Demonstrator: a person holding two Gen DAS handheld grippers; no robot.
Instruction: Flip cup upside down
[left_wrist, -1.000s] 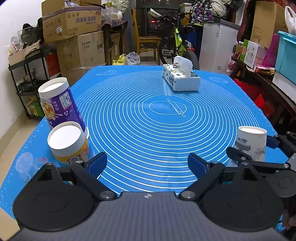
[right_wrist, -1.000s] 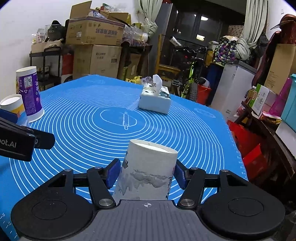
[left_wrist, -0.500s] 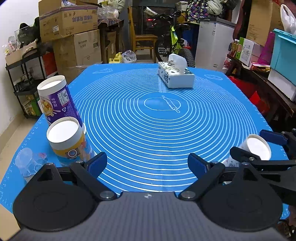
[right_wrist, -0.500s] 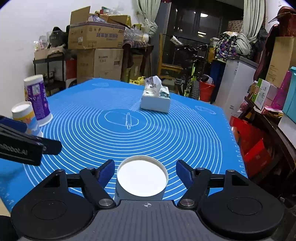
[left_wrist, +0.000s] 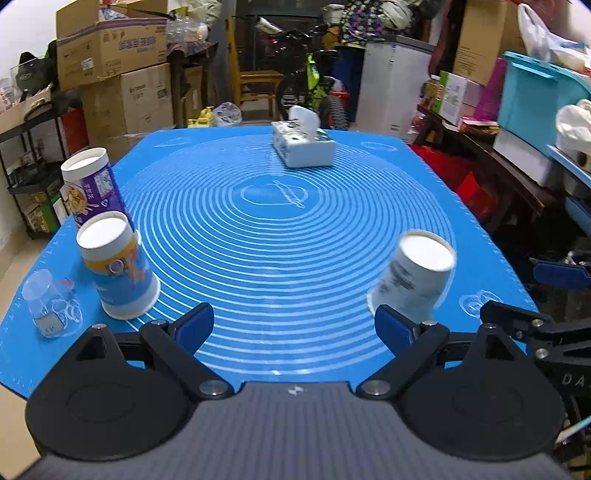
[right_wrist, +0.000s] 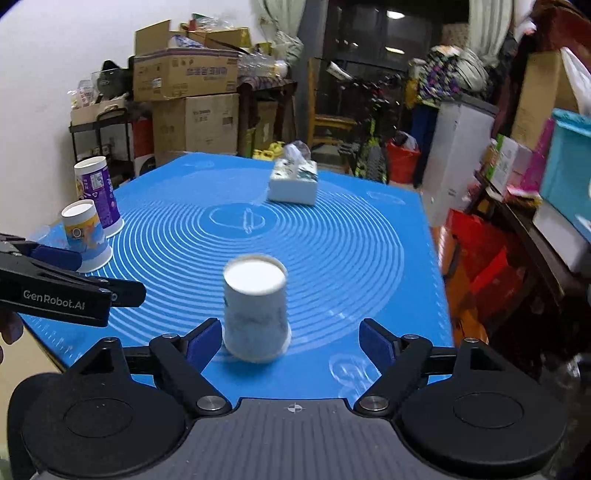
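A white paper cup (right_wrist: 256, 308) with grey print stands upside down on the blue mat (right_wrist: 332, 266), its flat base on top. It also shows at the right of the left wrist view (left_wrist: 413, 275). My right gripper (right_wrist: 291, 341) is open and empty; the cup stands just beyond its left finger, apart from both pads. My left gripper (left_wrist: 294, 325) is open and empty over the mat's near edge. The right gripper's fingers (left_wrist: 517, 317) show at the right in the left wrist view.
Two upside-down cups stand at the mat's left edge: a yellow-blue one (left_wrist: 116, 269) and a purple one (left_wrist: 92, 184). A clear plastic cup (left_wrist: 46, 302) lies beside them. A tissue box (left_wrist: 303, 146) stands at the far side. Boxes, shelves and a bicycle surround the table.
The right gripper has opened, let go of the white cup on the mat and drawn back. The left gripper has lifted slightly and stays open.
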